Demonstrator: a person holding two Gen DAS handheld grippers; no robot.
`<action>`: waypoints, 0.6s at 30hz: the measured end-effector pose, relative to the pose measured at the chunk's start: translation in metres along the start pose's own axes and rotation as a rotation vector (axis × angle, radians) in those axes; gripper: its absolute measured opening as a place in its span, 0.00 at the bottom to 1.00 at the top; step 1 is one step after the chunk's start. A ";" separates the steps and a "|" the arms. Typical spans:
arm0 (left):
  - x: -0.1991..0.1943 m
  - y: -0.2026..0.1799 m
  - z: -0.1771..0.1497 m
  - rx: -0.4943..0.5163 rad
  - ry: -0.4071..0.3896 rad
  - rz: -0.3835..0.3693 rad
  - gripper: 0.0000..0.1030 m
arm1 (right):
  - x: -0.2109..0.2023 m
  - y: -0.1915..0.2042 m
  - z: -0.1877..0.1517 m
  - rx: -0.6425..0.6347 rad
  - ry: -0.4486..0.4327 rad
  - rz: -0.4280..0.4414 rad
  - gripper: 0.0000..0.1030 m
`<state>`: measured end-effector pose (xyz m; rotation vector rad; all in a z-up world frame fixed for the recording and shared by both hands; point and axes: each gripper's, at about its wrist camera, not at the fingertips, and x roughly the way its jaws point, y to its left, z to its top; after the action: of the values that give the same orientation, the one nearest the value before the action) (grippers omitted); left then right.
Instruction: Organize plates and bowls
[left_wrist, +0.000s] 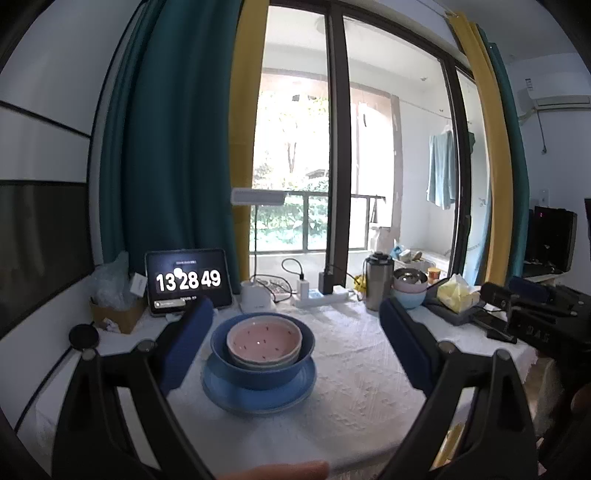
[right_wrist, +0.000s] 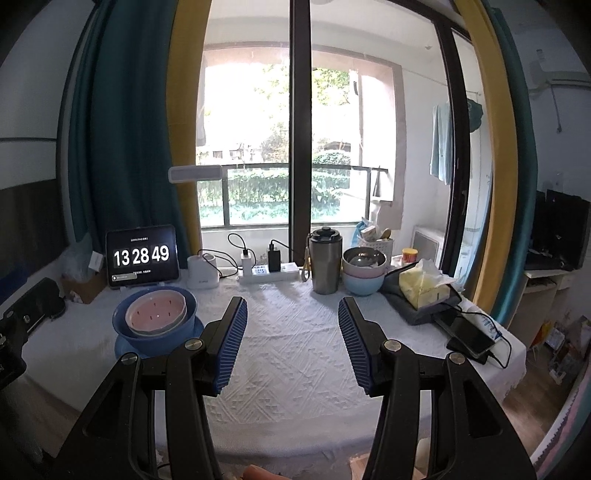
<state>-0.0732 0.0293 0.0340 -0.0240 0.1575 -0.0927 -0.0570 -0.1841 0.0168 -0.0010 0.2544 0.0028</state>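
Observation:
A pink speckled bowl (left_wrist: 263, 341) sits nested inside a dark blue bowl (left_wrist: 258, 374), which stands on a blue plate (left_wrist: 236, 397) on the white tablecloth. My left gripper (left_wrist: 297, 310) is open above the table, with the stack between and beyond its blue fingers, untouched. In the right wrist view the same stack, pink bowl (right_wrist: 155, 314) in blue bowl (right_wrist: 155, 341), lies to the left of my right gripper (right_wrist: 293, 308), which is open and holds nothing. A second stack of a metal, a pink and a light blue bowl (right_wrist: 364, 273) stands at the back right.
Along the back edge stand a tablet clock (right_wrist: 141, 258), a white lamp base (right_wrist: 203, 273), a power strip (right_wrist: 267, 273) with chargers and a steel tumbler (right_wrist: 325, 264). A tissue pack (right_wrist: 423, 286) and a phone (right_wrist: 471, 336) lie right. White tablecloth (right_wrist: 291, 354) spreads between.

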 end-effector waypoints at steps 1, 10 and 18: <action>-0.002 0.000 0.001 -0.002 -0.009 -0.002 0.90 | -0.002 -0.001 0.001 0.003 -0.004 0.000 0.53; -0.012 -0.002 0.008 0.016 -0.052 -0.010 0.90 | -0.014 -0.004 0.006 0.013 -0.034 -0.004 0.53; -0.012 0.000 0.008 0.006 -0.046 -0.009 0.90 | -0.014 -0.003 0.006 0.015 -0.035 -0.004 0.53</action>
<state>-0.0836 0.0306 0.0432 -0.0205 0.1116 -0.1019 -0.0692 -0.1871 0.0262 0.0132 0.2199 -0.0031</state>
